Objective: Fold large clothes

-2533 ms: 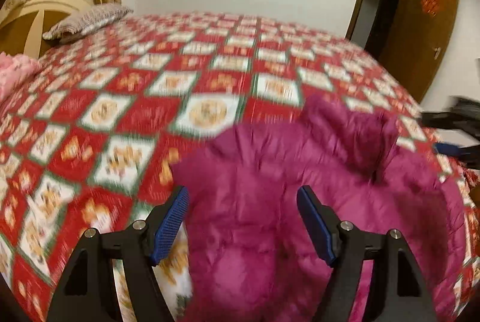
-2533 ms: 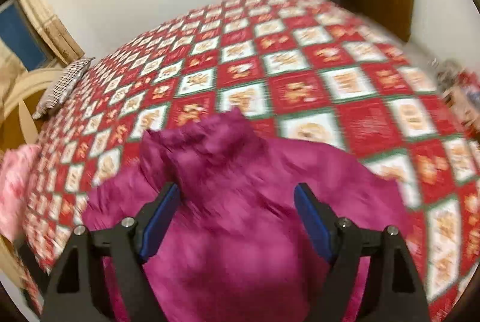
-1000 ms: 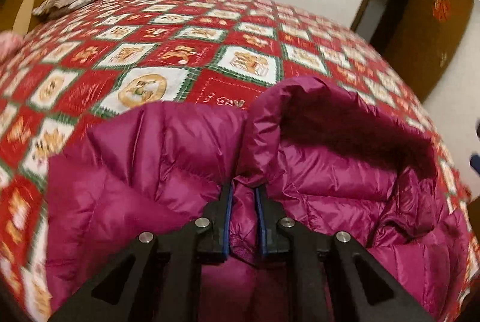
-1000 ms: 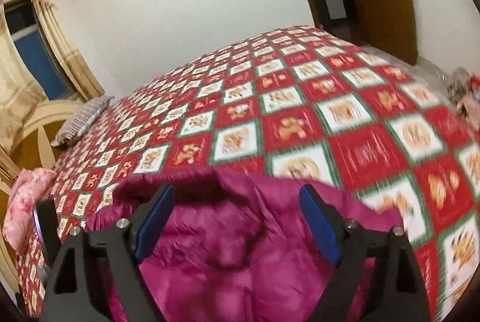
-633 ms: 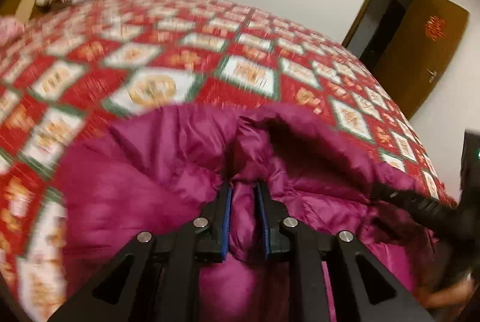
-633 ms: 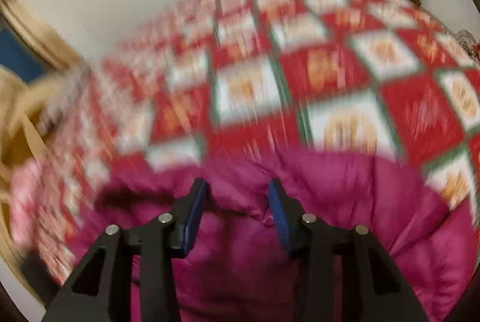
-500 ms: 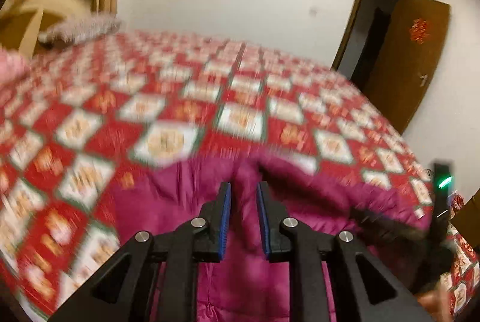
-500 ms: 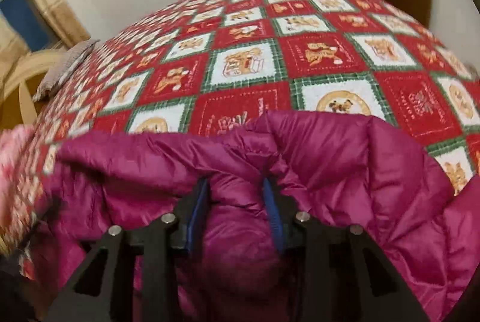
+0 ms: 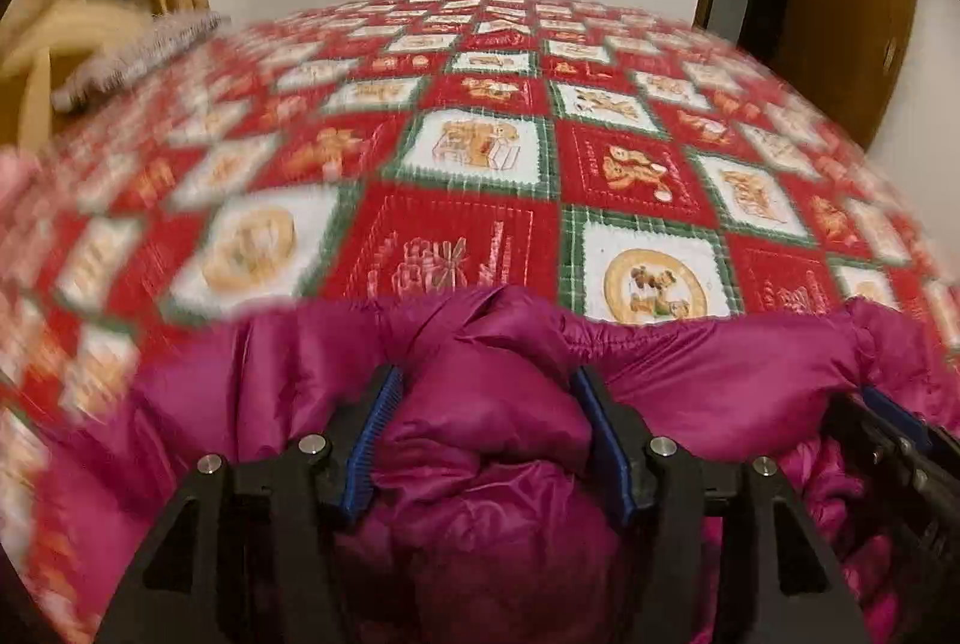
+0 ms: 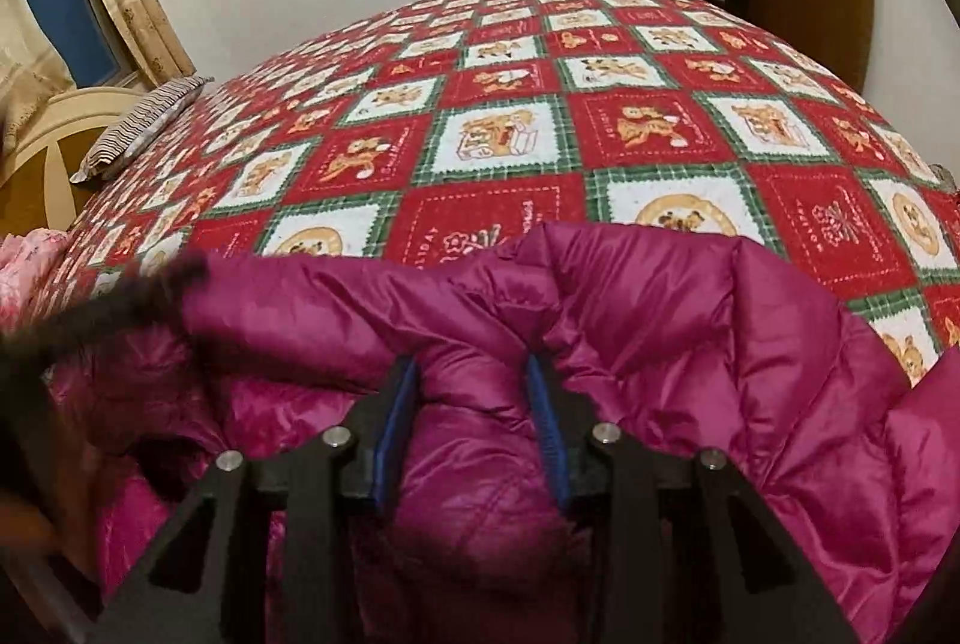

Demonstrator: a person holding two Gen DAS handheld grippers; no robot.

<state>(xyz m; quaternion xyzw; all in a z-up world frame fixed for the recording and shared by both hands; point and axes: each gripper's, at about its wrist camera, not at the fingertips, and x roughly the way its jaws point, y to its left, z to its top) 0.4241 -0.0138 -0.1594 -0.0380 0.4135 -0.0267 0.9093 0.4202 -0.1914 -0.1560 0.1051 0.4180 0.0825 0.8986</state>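
Magenta puffy jacket (image 10: 690,344), light, soft, slippery, is pinched at its 12 o'clock edge by right gripper (image 10: 474,422); left gripper (image 9: 489,434) jaws are opening around a fold.

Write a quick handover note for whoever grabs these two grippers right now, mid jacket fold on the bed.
Left gripper: jaws opening, puffy magenta jacket fabric bulging between them, grip letting go.
Right gripper: clamped on a ridge of the jacket's far edge.
Jacket: bunched at the near edge of the bed, on the red checked quilt; striped pillow far left.
Done: far edge gathered up by both grippers.
Left: no tidy fold visible yet; likely regrip with the left gripper, then spread, fold and flatten.
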